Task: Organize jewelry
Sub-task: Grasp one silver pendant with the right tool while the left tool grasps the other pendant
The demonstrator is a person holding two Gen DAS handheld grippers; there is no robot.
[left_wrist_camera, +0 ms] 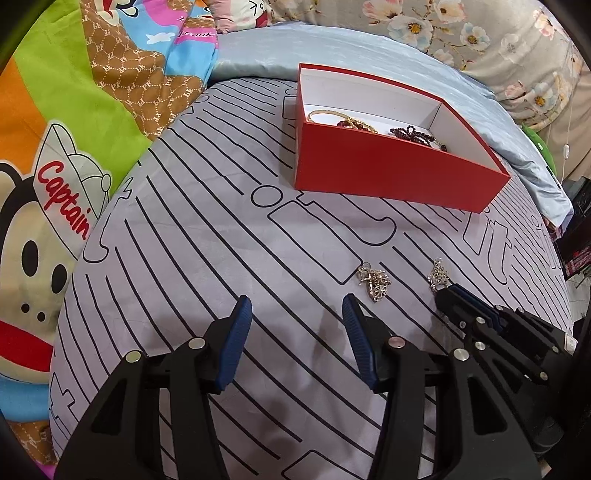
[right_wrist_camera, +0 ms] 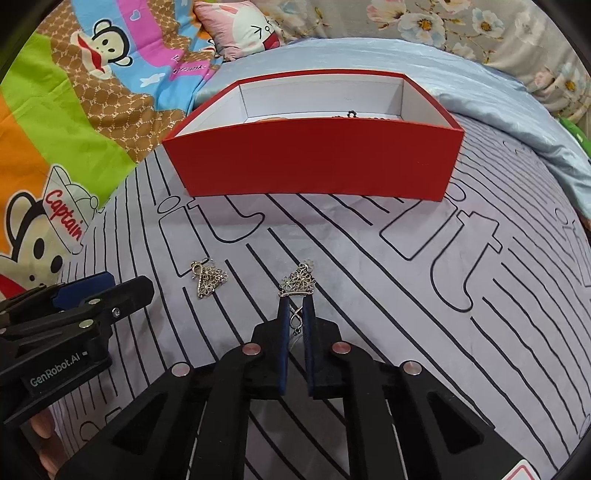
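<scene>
A small flower earring (right_wrist_camera: 300, 282) sits at the tip of the right gripper (right_wrist_camera: 296, 306), whose two blue fingers (right_wrist_camera: 283, 325) are pressed close together on its thin hook, so the flower part sticks out in front. It is low over the gray sheet (right_wrist_camera: 406, 295) with black lines, in front of the red box (right_wrist_camera: 314, 162). A second flower earring (right_wrist_camera: 208, 280) lies flat on the sheet to the left, not touching anything. The left gripper (left_wrist_camera: 297, 321) is near that one, with its blue fingers (left_wrist_camera: 236, 343) spread wide and nothing between them. The red box is white inside and stands on the sheet with no lid. Around the gray sheet is a light blue blanket (left_wrist_camera: 369, 55), a bright cartoon monkey blanket (left_wrist_camera: 55, 166) with the word Captain on it, and a flowery cloth (left_wrist_camera: 480, 33) at the back. A pink pillow (right_wrist_camera: 240, 33) shows at the top in the right wrist view. The left wrist view looks down into the box and shows a gold bangle (left_wrist_camera: 325, 113) and dark red beads (left_wrist_camera: 417, 134) on the bottom. The right wrist view sees mostly the red front wall, so the things inside are almost hidden. The right wrist view also shows the pinched earring from close up, while in the left wrist view it is only a small bit beside the other gripper's tip.
</scene>
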